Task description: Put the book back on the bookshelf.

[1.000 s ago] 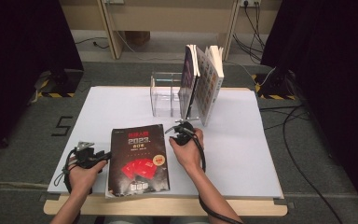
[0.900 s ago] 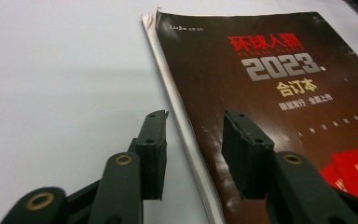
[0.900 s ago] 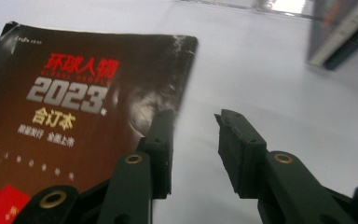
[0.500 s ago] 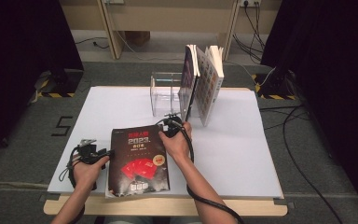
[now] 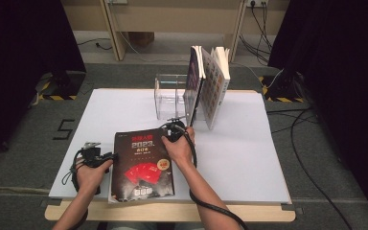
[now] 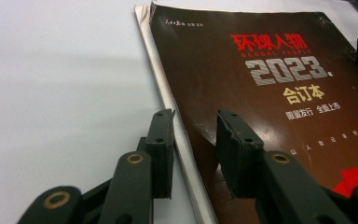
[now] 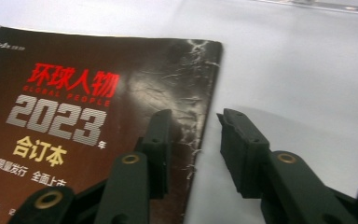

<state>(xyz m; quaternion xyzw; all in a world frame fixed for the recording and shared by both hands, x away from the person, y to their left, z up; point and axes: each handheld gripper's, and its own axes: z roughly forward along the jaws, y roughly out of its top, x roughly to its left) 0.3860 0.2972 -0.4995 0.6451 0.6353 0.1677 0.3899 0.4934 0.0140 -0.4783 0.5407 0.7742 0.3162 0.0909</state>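
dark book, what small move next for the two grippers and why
Probably close both on the edges they straddle. The dark book lies flat on the white table; the left gripper spans its page edge, jaws just closing, the right gripper its worn spine edge, neither visibly pressing.

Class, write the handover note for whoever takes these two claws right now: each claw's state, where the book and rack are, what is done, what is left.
Left claw: open, its jaws have just been closing, astride the dark book's left edge, not gripping.
Right claw: open, one jaw over the cover's right edge, the other over the table.
The book lies flat on the near side of the table. Two books stand upright at the clear rack farther back.
Done: both claws set at the book's edges.
Left, probably: grip and lift the book, then stand it with the others.
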